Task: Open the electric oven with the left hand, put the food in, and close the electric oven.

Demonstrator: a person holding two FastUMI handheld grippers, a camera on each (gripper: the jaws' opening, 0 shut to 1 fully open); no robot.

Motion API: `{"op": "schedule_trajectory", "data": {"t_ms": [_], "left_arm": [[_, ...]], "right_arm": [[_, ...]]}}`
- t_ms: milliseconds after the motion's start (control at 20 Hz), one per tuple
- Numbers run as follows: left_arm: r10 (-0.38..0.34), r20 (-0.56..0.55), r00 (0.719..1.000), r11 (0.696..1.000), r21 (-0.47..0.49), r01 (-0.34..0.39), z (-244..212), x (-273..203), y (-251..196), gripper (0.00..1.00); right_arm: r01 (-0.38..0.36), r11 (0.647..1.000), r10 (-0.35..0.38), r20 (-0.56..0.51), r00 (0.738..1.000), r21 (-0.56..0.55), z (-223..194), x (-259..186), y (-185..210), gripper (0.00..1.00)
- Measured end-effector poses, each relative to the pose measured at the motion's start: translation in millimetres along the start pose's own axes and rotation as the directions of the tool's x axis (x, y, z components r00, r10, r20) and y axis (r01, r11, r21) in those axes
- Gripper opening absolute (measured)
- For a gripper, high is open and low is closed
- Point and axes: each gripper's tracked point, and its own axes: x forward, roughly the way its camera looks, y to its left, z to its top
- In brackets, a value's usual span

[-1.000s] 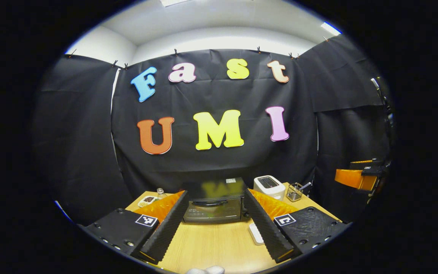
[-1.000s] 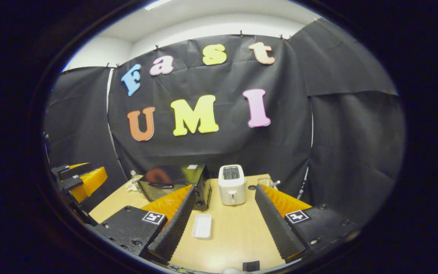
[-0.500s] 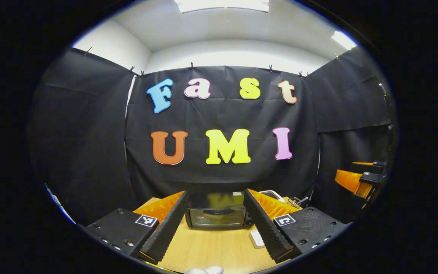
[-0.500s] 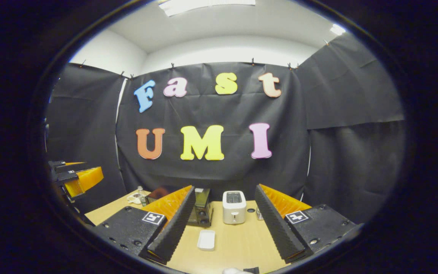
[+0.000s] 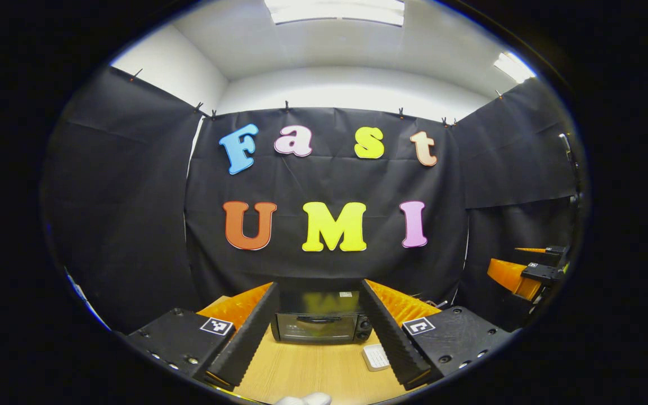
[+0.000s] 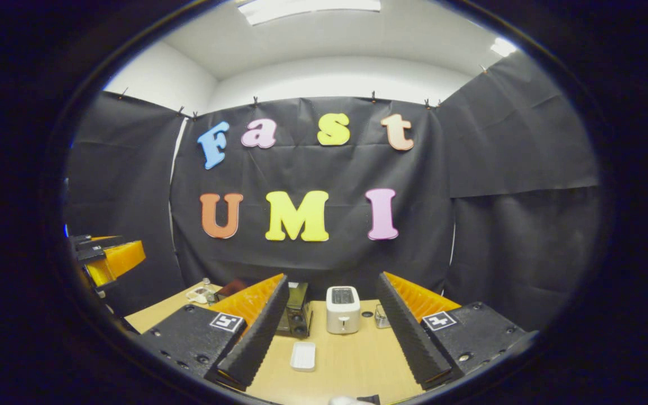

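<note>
With the left gripper [image 5: 317, 337] hanging wide open and empty, well short of the closed oven [image 5: 319, 322], it is best aiming squarely for the door handle [image 5: 317, 319].

Black cloth walls [image 5: 121, 214] enclose a wooden table [image 6: 352, 360] (bright ceiling light panels [image 5: 335, 10] overhead).

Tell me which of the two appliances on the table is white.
The toaster, with slots on top. The oven to its left is black, with a front door and handle.
</note>
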Motion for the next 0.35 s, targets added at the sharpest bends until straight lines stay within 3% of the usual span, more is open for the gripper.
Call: {"op": "schedule_trajectory", "data": {"t_ms": [50, 250, 300, 350], "left_arm": [[0.003, -0.004, 1.000, 1.000, 0.002, -0.003, -1.0, -1.9, 1.8, 0.94], [0.007, -0.015, 1.000, 1.000, 0.009, -0.007, -4.4, 0.2, 5.7, 0.94], [0.009, -0.012, 1.000, 1.000, 0.016, -0.009, -5.3, -0.5, 7.0, 0.85], [0.003, -0.012, 1.000, 1.000, 0.020, -0.003, -5.7, 0.2, 6.5, 0.94]], "right_arm": [[0.005, 1.000, -0.005, 0.003, 1.000, 0.011, 1.1, 0.4, -1.2, 1.00], [0.016, 1.000, -0.016, -0.008, 1.000, 0.022, -0.9, -0.3, -6.6, 1.00], [0.016, 1.000, -0.016, -0.008, 1.000, 0.024, -1.4, 0.3, -6.5, 0.90], [0.016, 1.000, -0.016, -0.009, 1.000, 0.025, -1.2, 1.3, -5.9, 1.00]]}}
